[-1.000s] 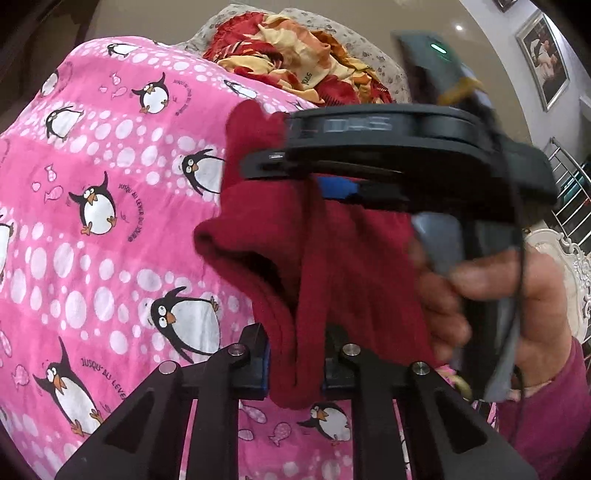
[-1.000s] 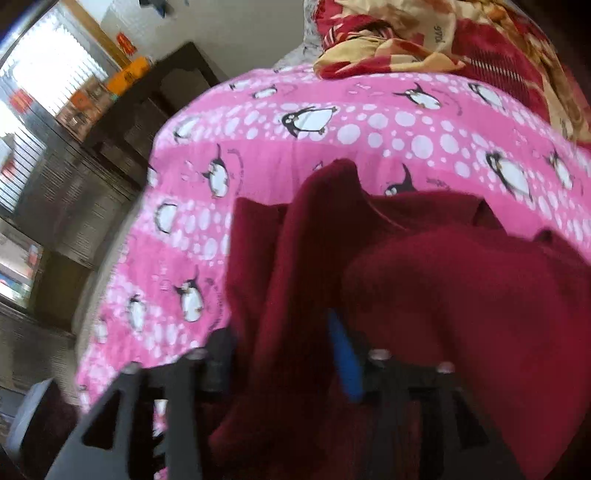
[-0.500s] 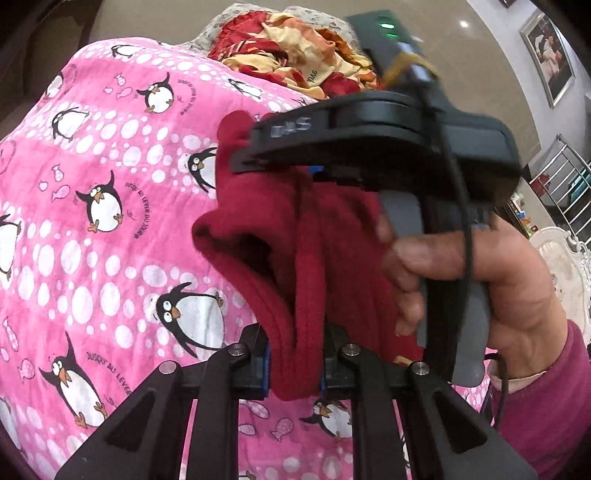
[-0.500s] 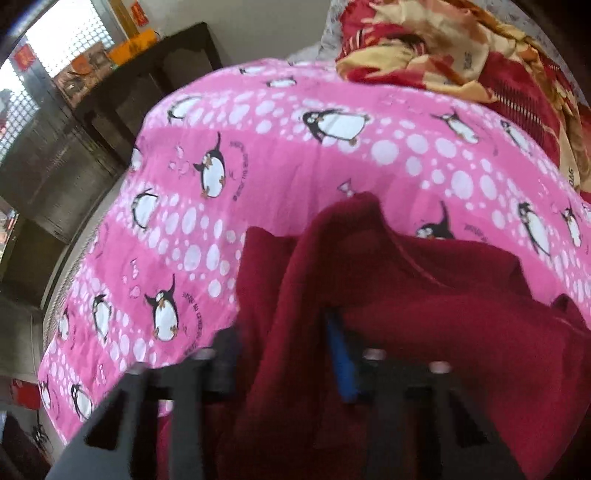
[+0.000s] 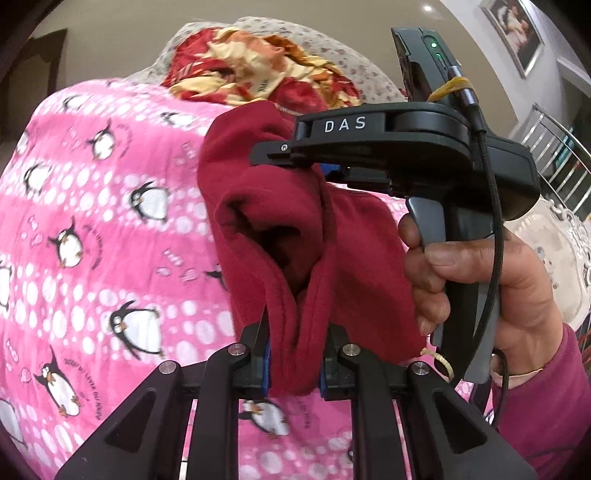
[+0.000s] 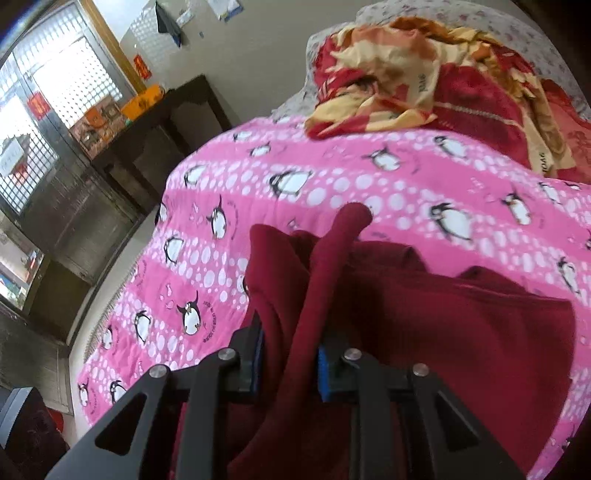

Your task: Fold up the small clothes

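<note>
A small dark red fleece garment (image 5: 295,258) hangs lifted above the pink penguin blanket (image 5: 92,240). My left gripper (image 5: 294,363) is shut on a bunched fold of it at the bottom of the left wrist view. The right gripper (image 5: 306,162), held by a hand (image 5: 480,280), bites the same cloth higher up, to the right. In the right wrist view the garment (image 6: 424,314) fills the lower right. My right gripper (image 6: 290,363) has its jaws closing, blue pads pressing a thick fold of red fleece.
A red and yellow crumpled blanket (image 6: 424,81) lies at the far end of the bed. A dark wooden cabinet (image 6: 155,129) and a barred window (image 6: 44,92) stand beyond the bed's left edge. A framed picture (image 5: 511,33) hangs on the wall.
Both grippers have risen with the red garment, and more of the room shows. The right gripper's jaws have narrowed on the cloth. The right hand now sits further from the left camera.
</note>
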`<move>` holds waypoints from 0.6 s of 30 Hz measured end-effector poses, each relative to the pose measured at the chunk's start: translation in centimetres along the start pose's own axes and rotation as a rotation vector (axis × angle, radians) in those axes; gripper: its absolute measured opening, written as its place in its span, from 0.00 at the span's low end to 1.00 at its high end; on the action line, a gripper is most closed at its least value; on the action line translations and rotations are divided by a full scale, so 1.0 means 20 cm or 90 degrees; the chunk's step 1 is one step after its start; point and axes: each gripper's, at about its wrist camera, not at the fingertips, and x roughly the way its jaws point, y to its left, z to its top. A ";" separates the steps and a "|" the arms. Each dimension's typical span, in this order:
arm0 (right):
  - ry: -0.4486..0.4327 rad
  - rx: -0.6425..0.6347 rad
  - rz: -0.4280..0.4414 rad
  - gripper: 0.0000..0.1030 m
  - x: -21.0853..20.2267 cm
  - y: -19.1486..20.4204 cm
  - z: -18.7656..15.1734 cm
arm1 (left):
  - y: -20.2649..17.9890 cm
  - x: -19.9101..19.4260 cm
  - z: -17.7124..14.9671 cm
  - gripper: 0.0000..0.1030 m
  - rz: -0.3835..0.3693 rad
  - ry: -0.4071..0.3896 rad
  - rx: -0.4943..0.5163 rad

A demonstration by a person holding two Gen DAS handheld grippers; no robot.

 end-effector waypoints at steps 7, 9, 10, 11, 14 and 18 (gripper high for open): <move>-0.032 0.021 -0.011 0.22 -0.23 -0.16 -0.03 | -0.21 0.02 0.03 0.00 -0.017 0.007 0.040; -0.038 0.028 -0.016 0.22 -0.28 -0.20 -0.04 | -0.28 0.03 0.04 0.00 -0.025 0.010 0.052; -0.043 0.031 -0.020 0.22 -0.32 -0.24 -0.05 | -0.32 0.04 0.05 0.00 -0.029 0.012 0.060; -0.047 0.033 -0.024 0.22 -0.35 -0.26 -0.06 | -0.35 0.05 0.05 0.00 -0.032 0.014 0.066; -0.057 0.046 -0.036 0.22 -0.44 -0.37 -0.09 | -0.47 0.10 0.05 0.00 -0.045 0.025 0.092; -0.063 0.073 -0.057 0.22 -0.53 -0.54 -0.15 | -0.62 0.22 0.04 0.00 -0.061 0.048 0.120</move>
